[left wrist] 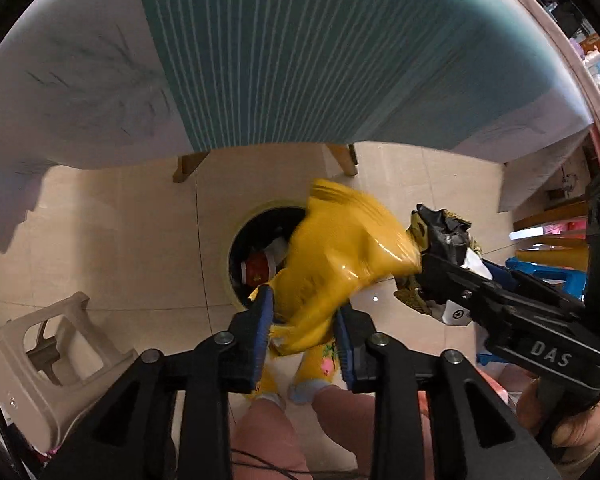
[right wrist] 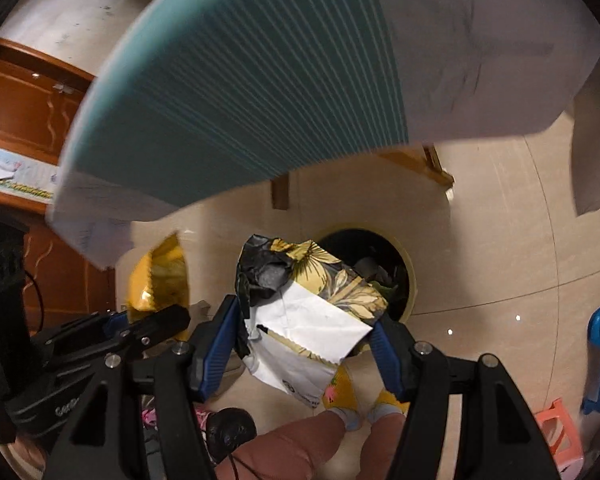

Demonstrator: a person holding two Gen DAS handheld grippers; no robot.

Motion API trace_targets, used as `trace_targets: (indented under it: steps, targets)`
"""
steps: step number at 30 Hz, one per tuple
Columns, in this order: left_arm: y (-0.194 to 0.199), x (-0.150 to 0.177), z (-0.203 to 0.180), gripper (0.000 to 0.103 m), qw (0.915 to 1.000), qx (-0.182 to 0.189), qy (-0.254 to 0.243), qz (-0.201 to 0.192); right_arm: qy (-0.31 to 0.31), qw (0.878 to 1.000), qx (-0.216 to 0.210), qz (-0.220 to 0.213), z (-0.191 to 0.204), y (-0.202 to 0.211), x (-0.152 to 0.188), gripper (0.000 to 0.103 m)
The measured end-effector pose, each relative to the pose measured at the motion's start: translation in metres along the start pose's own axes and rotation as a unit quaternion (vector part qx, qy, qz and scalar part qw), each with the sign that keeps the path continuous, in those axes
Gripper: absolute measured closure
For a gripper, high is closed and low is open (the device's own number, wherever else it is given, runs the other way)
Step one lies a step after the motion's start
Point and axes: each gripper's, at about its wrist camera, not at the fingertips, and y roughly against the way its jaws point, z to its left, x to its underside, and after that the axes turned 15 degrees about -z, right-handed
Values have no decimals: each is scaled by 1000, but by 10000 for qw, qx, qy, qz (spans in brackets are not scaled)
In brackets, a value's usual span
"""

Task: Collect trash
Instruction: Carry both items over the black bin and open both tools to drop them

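Progress: judged near its end for these two pieces. Both are off the table and held over the bin; dropping them in is not yet done.

Table (left wrist: 300, 60): the largest item, covered by a white cloth with a ribbed teal mat on top, on wooden legs. No trash can be made out on the part in view.

Floor (left wrist: 120, 220): smooth, glossy beige tile with thin joints.

Bin (left wrist: 236, 248): round, pale yellow rim, dark inside, standing on the floor near the table legs. It already holds refuse, among it something red and white.

Yellow wrapper (left wrist: 340, 256): shiny, crinkled plastic film, blurred. It sits between the blue ribbed pads of the left gripper (left wrist: 303, 320), jaws narrow; whether they press it I cannot tell.

Crumpled packet (right wrist: 312, 308): stiff, creased, black with a yellow floral print and a white inner face. The right gripper (right wrist: 304, 336) clamps it, jaws set wide around its bulk.
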Motion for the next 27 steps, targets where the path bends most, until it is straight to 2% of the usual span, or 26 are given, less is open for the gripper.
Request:
trace_targets:
  steps: [3, 5, 8, 13, 20, 27]
  targets:
    - [-30, 5, 8, 61, 10000, 13, 47, 66, -46, 9999, 108, 68, -11, -33, 8, 39]
    - [-46, 8, 14, 44, 9999, -3, 82, 86, -118, 9997, 144, 129, -18, -52, 11, 38]
    - [-65, 13, 21, 30, 9999, -11, 109, 103, -297, 9992, 139, 223, -30, -77, 15, 36]
    - [-81, 13, 29, 27, 9999, -104, 71, 85, -310, 9992, 173, 201, -34, -101, 20, 27]
    - [-73, 7, 30, 26, 9997, -184, -86, -117, -47, 9998, 207, -44, -25, -106, 22, 26]
    - [-50, -1, 29, 24, 9994, -164, -148, -248, 152, 9990, 271, -314, -13, -89, 13, 26]
